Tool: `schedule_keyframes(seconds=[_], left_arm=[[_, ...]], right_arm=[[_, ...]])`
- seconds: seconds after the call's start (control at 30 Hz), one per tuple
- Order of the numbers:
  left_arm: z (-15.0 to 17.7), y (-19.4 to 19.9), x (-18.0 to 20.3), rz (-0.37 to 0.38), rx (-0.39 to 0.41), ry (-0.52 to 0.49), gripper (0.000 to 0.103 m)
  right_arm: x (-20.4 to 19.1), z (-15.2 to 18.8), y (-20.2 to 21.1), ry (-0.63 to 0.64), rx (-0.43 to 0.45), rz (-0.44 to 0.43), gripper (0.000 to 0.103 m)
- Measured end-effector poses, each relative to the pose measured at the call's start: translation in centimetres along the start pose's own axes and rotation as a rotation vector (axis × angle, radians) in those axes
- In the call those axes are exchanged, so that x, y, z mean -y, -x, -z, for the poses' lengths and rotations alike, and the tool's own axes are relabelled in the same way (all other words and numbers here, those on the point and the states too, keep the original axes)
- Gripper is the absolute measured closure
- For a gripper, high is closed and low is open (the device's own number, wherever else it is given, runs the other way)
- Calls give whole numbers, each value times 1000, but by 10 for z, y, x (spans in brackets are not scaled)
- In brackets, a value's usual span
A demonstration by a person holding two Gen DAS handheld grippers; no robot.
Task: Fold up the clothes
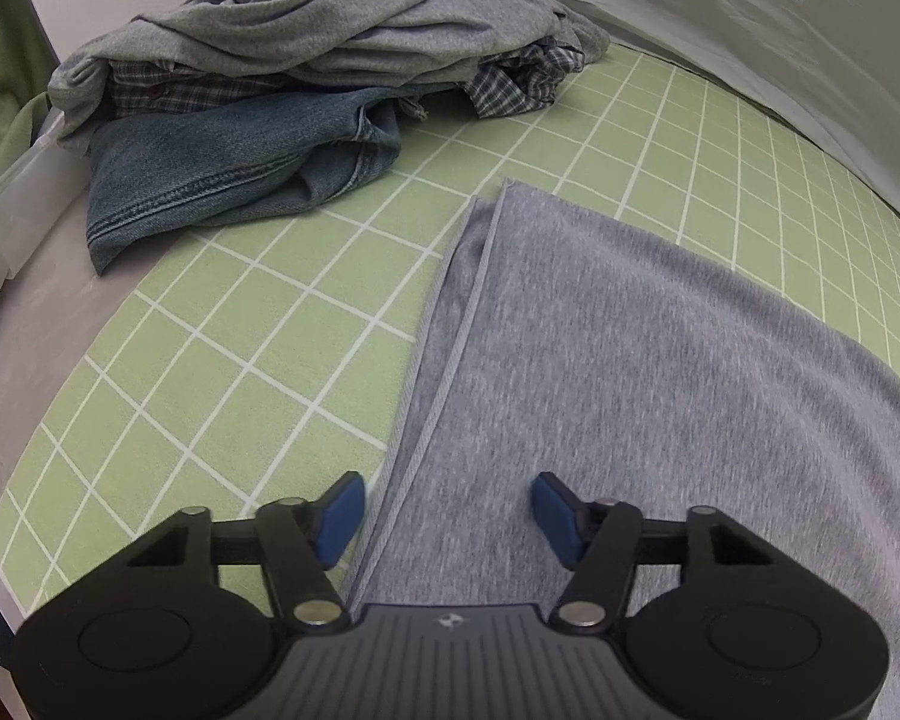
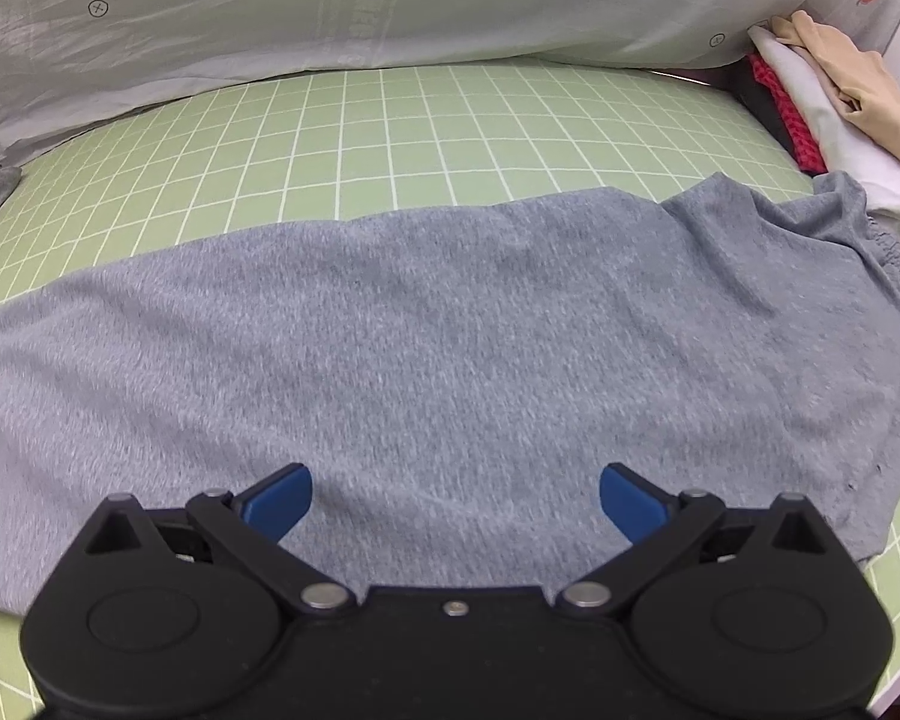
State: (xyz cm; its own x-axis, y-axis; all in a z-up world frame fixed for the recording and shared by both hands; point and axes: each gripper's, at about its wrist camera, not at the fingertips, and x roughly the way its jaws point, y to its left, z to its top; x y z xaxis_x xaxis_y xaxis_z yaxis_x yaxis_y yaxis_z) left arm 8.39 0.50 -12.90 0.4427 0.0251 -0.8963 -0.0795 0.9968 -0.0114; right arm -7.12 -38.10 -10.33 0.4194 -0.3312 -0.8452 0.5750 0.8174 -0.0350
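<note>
Closest to my left camera, the left gripper (image 1: 448, 513) hangs low over the hemmed end of the grey garment (image 1: 660, 396), jaws spread wide and holding nothing; one blue pad (image 1: 339, 513) sits over the green grid mat (image 1: 228, 324), the other over cloth. The double-layered hem edge runs straight away from me between the pads. My right gripper (image 2: 455, 501) hovers just above the middle of the same grey garment (image 2: 438, 336), jaws also wide apart and empty. The garment lies flat across the mat's (image 2: 390, 132) near half, its gathered waistband (image 2: 888, 264) reaching the mat's right edge. At the mat's far left corner sits a pile of unfolded clothes (image 1: 306, 60), denim lowest, checked fabric and grey knit on top. At the far right corner rests a stack of folded items (image 2: 834, 96). A pale carrot-print sheet (image 2: 390, 6) borders the far edge. Bare mat lies open between garment and sheet.
</note>
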Motion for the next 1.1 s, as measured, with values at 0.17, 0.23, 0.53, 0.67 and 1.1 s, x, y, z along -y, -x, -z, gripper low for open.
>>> schedule_keyframes(seconds=[0.17,0.23,0.53,0.67,1.1], left_arm=[[-2,1,-30,32,26,166,95],[-3,1,-42,44,36,234,95],[-17,20,-81,18,113,304,95],[-20,42,-57,67,173,238,96],[17,98,116,302,219,-53,96]], right_arm=[[0,2,8,4,29,34,0],[1,3,11,0,43,42,0],[9,6,11,-63,49,25,0],[13,5,12,-70,62,0,0],[77,2,18,-61,75,-41,0]])
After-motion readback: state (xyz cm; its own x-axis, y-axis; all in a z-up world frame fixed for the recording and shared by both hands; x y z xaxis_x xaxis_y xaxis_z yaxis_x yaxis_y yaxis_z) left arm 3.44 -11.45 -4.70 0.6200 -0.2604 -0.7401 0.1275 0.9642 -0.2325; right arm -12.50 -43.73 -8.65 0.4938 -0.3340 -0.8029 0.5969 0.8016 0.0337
